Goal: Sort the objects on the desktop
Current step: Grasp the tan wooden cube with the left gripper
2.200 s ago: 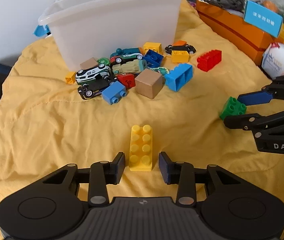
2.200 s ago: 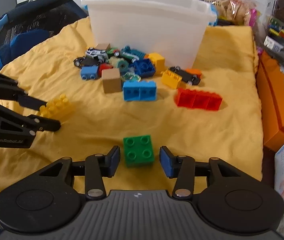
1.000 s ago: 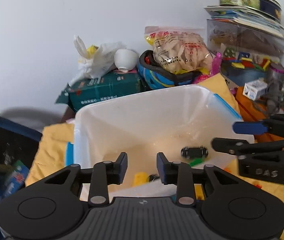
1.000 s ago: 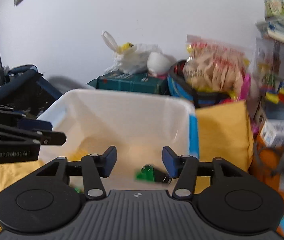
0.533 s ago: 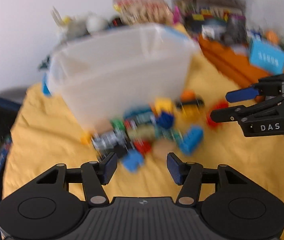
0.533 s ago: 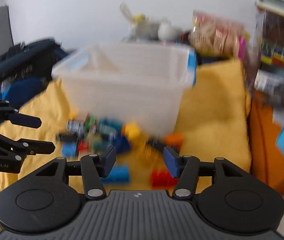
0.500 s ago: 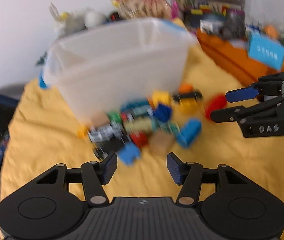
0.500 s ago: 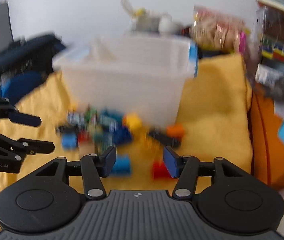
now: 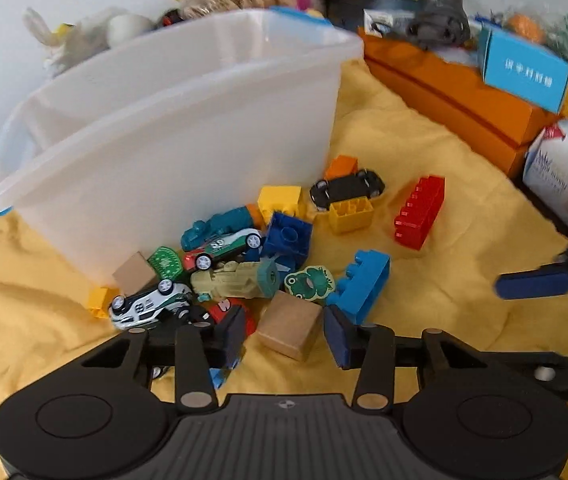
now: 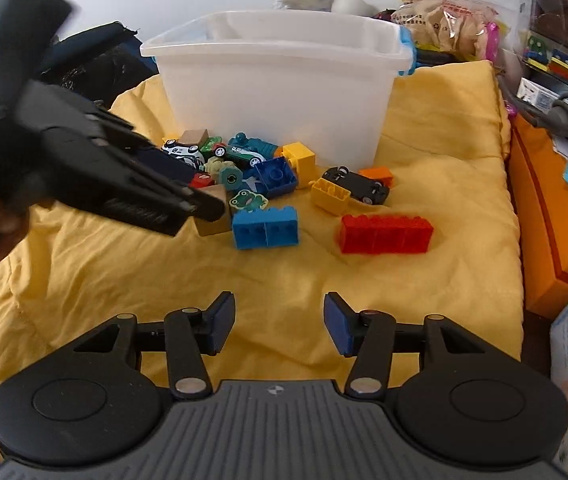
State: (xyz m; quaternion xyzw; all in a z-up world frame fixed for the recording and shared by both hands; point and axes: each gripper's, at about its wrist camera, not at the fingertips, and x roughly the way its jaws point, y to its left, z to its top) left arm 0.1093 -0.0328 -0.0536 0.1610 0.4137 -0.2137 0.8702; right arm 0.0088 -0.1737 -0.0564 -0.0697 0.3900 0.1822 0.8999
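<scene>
Toys: one red brick, two wooden cubes; left gripper fingers closing around one, right gripper open.

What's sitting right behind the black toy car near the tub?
An orange brick lies behind the black toy car, against the white tub. The car hides the brick's lower part.
</scene>
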